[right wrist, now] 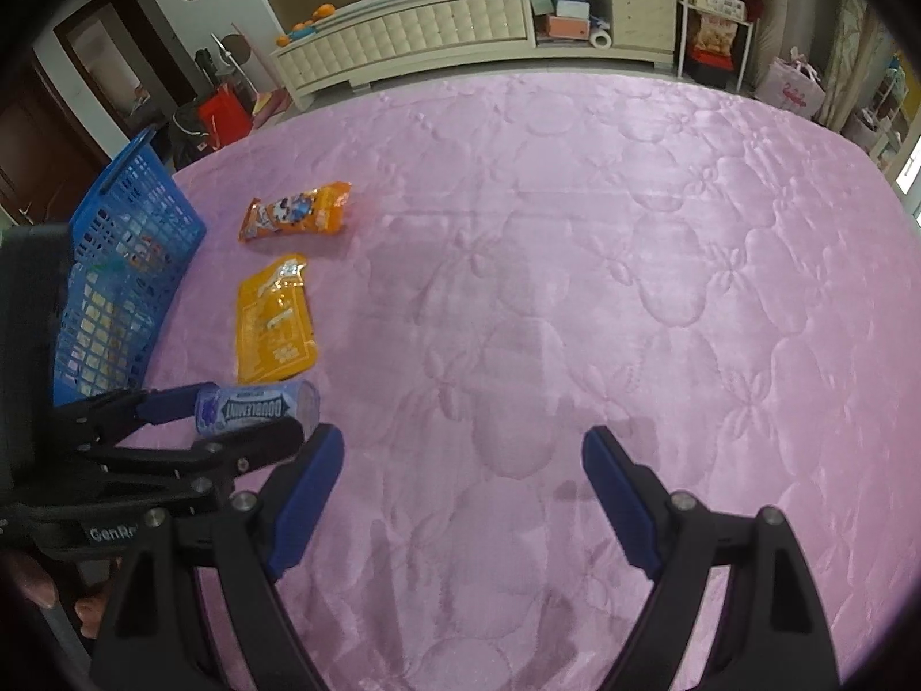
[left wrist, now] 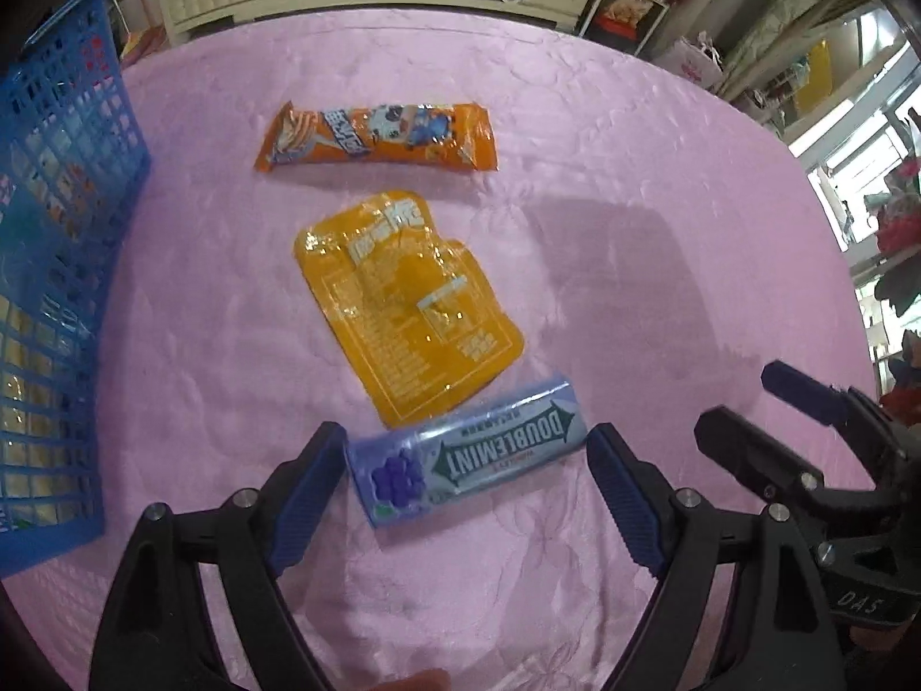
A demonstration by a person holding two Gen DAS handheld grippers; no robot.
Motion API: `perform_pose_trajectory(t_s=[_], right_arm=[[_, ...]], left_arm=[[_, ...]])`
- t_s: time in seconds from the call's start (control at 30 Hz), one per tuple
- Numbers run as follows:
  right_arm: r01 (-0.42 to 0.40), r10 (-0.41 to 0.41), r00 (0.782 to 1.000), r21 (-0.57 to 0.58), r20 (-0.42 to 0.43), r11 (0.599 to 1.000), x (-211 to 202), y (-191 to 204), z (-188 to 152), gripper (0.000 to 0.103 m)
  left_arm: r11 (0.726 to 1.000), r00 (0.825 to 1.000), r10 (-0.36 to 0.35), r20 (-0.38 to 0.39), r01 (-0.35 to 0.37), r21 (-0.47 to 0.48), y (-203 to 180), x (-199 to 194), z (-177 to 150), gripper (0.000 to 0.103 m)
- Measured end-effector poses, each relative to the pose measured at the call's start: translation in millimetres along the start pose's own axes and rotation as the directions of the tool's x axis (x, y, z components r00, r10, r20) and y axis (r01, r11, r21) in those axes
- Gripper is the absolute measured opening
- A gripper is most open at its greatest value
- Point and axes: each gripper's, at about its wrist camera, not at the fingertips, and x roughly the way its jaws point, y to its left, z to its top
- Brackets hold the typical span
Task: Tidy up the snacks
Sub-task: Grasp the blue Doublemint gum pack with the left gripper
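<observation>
Doublemint pack (left wrist: 466, 452) | between spread left fingers (left wrist: 314, 475) | orange pouch (left wrist: 406, 305) overlapping | right fingers (right wrist: 314, 481) spread, empty

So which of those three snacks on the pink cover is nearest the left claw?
The purple Doublemint gum pack: it lies between the open left claw fingers. The yellow pouch and orange wrapper lie farther off.
</observation>
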Motion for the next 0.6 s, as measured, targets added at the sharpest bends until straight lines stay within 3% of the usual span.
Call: perform_pose_trajectory(t_s=[0.2, 0.27, 0.33, 0.43, 0.6], right_arm=[[0.001, -0.001, 1.0, 0.018, -0.011, 1.0, 1, -6, -5, 0.088], [0.005, -0.005, 1.0, 0.023, -0.014, 1.0, 0, -8, -7, 0.088], [0.004, -0.004, 1.0, 0.025, -0.013, 1.0, -2, -9, -6, 0.088], [0.001, -0.001, 1.0, 0.027, -0.016, 1.0, -3, -8, -7, 0.088], [-0.005, 0.006, 1.0, 0.029, -0.025, 1.0, -4, -4, -6, 0.088]], left_arm=[[1.0, 1.0, 0.011, -0.007, -0.011, -0.013, -4, 2, 6, 0.082], [1.0, 1.0, 0.001, 0.0, -0.001, -0.014, -2, 2, 9, 0.073], [0.999, 0.999, -0.041, -0.002, 0.041, 0.006, -3, 2, 10, 0.051], [0.998, 1.0, 0.006, -0.009, -0.006, 0.062, -8, 2, 5, 0.032], [0.994, 1.0, -0.002, -0.023, 0.004, 0.108, -6, -1, -5, 0.022]])
